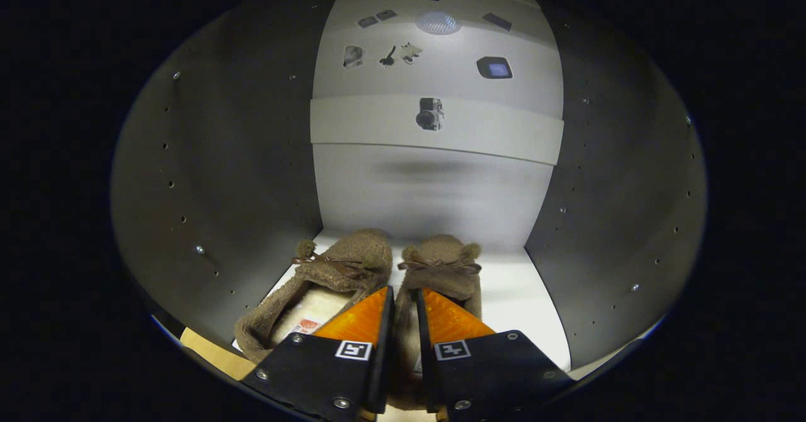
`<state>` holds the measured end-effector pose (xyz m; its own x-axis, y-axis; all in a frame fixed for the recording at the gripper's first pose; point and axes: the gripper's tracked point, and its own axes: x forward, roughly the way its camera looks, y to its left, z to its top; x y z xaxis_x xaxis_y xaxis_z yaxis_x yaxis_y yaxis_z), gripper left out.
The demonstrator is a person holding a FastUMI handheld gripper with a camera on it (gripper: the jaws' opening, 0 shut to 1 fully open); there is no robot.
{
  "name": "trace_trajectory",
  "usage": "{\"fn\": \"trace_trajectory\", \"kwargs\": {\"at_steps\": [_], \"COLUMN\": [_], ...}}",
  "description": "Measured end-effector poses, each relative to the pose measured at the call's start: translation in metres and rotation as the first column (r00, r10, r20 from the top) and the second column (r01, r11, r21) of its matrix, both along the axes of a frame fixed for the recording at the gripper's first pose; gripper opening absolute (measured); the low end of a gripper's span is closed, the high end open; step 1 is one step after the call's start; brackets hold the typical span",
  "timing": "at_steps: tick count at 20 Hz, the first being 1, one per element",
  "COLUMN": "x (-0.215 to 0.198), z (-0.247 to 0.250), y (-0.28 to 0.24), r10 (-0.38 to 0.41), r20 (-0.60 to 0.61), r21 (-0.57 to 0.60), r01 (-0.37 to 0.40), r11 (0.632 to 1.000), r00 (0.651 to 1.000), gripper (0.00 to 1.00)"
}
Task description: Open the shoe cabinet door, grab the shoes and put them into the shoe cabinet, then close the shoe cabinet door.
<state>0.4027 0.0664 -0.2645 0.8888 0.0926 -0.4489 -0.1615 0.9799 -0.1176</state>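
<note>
Looking forward along the two fingers, the gripper (pixel 403 296) is inside the shoe cabinet (pixel 214 176), and its fingers stand close together with only a narrow gap between them. In this gap the inner edges of the two slippers seem to be pinched, but the contact itself is hidden behind the fingers, so I cannot tell for sure whether both fingers press on the fabric.

The pair of brown fuzzy slippers (pixel 390 271) sits on the white bottom shelf (pixel 516 296) of the cabinet, toes pointing to the back wall. The left slipper (pixel 343 264) lies a little turned, with its open heel part toward the left finger, and a pale insole with a small label shows inside it. The right slipper (pixel 444 261) is just beside it, nearly touching, and its heel part is covered by the right finger. Each slipper has a thin bow with small pompoms on the top.

The grey side walls of the cabinet, with rows of small holes and some screws, rise on both sides. At the back, the white panel (pixel 434 119) carries small pictures of objects, among them a camera (pixel 429 113).
</note>
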Motion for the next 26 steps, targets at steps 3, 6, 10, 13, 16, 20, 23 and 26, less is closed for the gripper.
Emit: {"fn": "trace_trajectory", "kwargs": {"at_steps": [3, 6, 10, 13, 16, 20, 23, 26], "x": [-0.009, -0.028, -0.065, -0.105, -0.152, -0.208, -0.245, -0.284], "z": [0.012, 0.034, 0.067, 0.081, 0.094, 0.109, 0.117, 0.124], "y": [-0.004, 0.003, 0.004, 0.012, 0.024, 0.024, 0.026, 0.024], "r10": [-0.034, -0.041, -0.07, -0.093, -0.099, -0.115, -0.111, -0.109], "r20": [0.034, 0.077, 0.148, 0.168, 0.18, 0.203, 0.207, 0.21], "r21": [0.002, 0.042, 0.023, 0.041, 0.065, 0.031, 0.029, 0.032], "r01": [0.034, 0.037, 0.067, 0.087, 0.088, 0.111, 0.107, 0.105], "r11": [0.999, 0.998, 0.997, 0.995, 0.994, 0.993, 0.994, 0.994], "r00": [0.999, 0.996, 0.986, 0.982, 0.979, 0.972, 0.972, 0.972], "gripper": [0.33, 0.6, 0.9, 0.93, 0.94, 0.93, 0.93, 0.93]}}
